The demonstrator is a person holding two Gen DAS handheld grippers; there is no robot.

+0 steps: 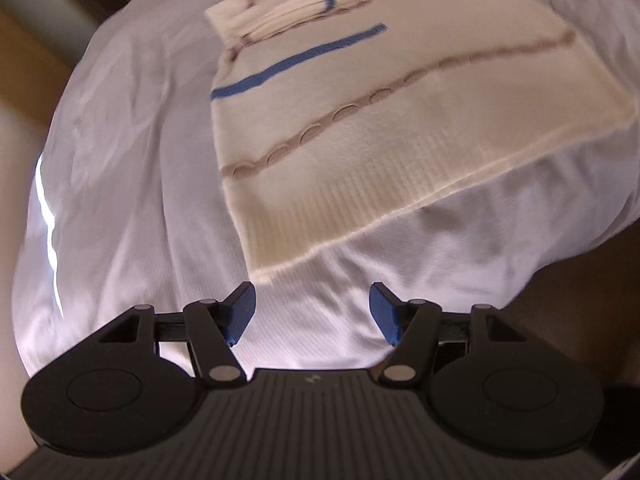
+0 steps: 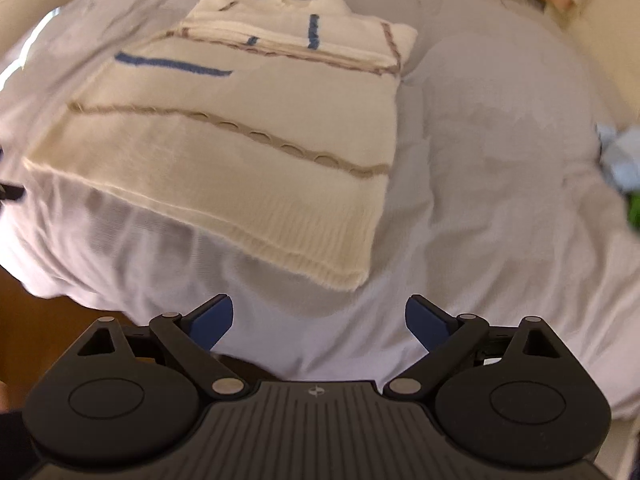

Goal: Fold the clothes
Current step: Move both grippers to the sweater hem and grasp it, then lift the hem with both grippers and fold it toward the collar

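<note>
A cream knit sweater [image 1: 380,120] with blue and tan stripes lies flat on the white bed, its sleeves folded in across the chest. Its ribbed hem [image 1: 320,216] faces me. My left gripper [image 1: 312,312] is open and empty, hovering just short of the hem's left corner. In the right wrist view the same sweater [image 2: 240,140] lies ahead and to the left. My right gripper [image 2: 318,322] is open and empty, just short of the hem's right corner [image 2: 344,276].
The white bed sheet [image 2: 480,200] spreads wide to the right of the sweater. A pale blue cloth [image 2: 620,156] and something green lie at the right edge. The bed's near edge drops to a brown floor [image 2: 48,320].
</note>
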